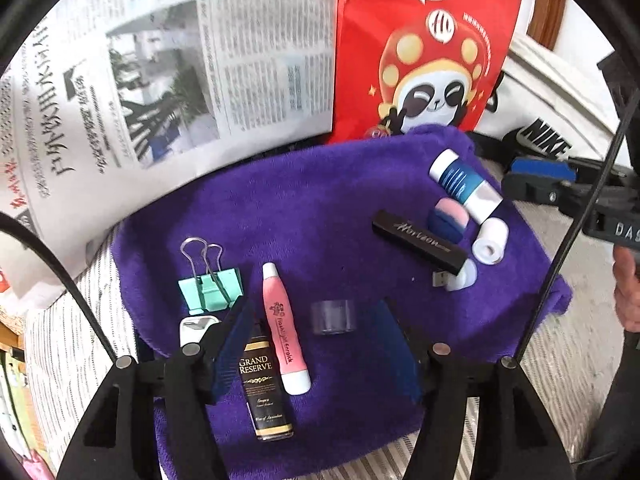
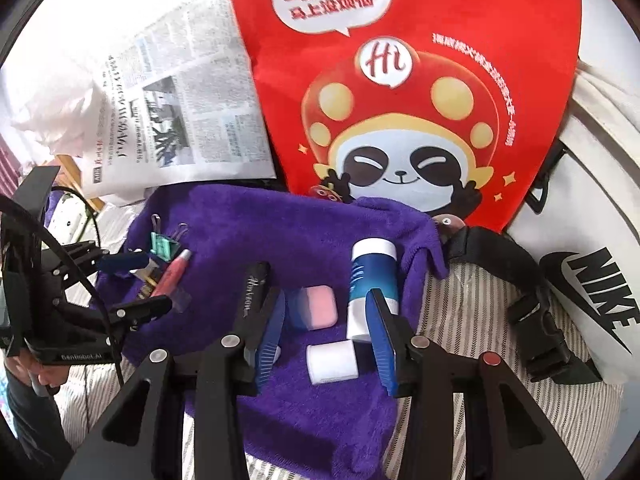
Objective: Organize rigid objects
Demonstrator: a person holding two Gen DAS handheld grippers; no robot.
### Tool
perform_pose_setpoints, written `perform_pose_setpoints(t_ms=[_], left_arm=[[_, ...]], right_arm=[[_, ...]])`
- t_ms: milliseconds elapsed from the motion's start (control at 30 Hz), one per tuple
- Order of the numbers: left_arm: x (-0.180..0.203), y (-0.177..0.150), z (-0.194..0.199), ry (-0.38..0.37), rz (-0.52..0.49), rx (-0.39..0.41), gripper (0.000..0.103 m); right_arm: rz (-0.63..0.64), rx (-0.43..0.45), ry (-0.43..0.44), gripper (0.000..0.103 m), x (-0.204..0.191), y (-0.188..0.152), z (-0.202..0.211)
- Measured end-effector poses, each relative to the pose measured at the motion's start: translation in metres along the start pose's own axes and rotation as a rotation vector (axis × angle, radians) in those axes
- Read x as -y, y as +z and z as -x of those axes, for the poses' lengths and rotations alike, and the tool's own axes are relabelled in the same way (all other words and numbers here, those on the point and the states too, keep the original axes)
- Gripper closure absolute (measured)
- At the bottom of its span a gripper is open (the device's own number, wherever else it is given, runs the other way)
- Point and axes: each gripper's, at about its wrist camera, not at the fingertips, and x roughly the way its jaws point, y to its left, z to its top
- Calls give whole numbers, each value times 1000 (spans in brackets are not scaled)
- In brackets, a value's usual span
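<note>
A purple towel (image 1: 328, 216) is spread over the striped surface, apparently as a work mat that keeps the small hard items together and stops them rolling; a red panda bag (image 1: 424, 40) and a newspaper (image 1: 168, 80) stand propped behind it. The items lie in two loose groups, which reads as sorting under way. On the right side sit the blue-and-white tube (image 2: 370, 280), the black Horizon stick (image 2: 252, 292), the pink-and-blue eraser (image 2: 316, 308) and a small white cap (image 2: 332, 362). On the left side lie the Grand Reserve mini bottle (image 1: 264, 384), the pink flashlight pen (image 1: 282, 328), the teal binder clip (image 1: 210, 286) and a clear tape roll (image 1: 334, 316). The left gripper (image 1: 316, 320) hangs spread wide over the pen and tape roll, gripping nothing; the right gripper (image 2: 326, 316) is likewise spread, straddling the eraser and cap, likely choosing its next pick
</note>
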Motion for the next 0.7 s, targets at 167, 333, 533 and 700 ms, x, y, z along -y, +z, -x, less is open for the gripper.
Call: perform_pose_setpoints(t_ms=[167,333,533,700], left_arm=[[-3,4,23,31,1,56,29],[-12,7,43,97,39,101,13],[-12,8,44,178,41,74,6],[-2,10,62,177,45,92,5]], right_arm=[[-41,44,-2,40,-9,-1,17],[-51,33,9,34,-27,-10,26],[-13,-4,-49,10,-49,-31,41],[-56,-3,-76,0,-56,-49,61]])
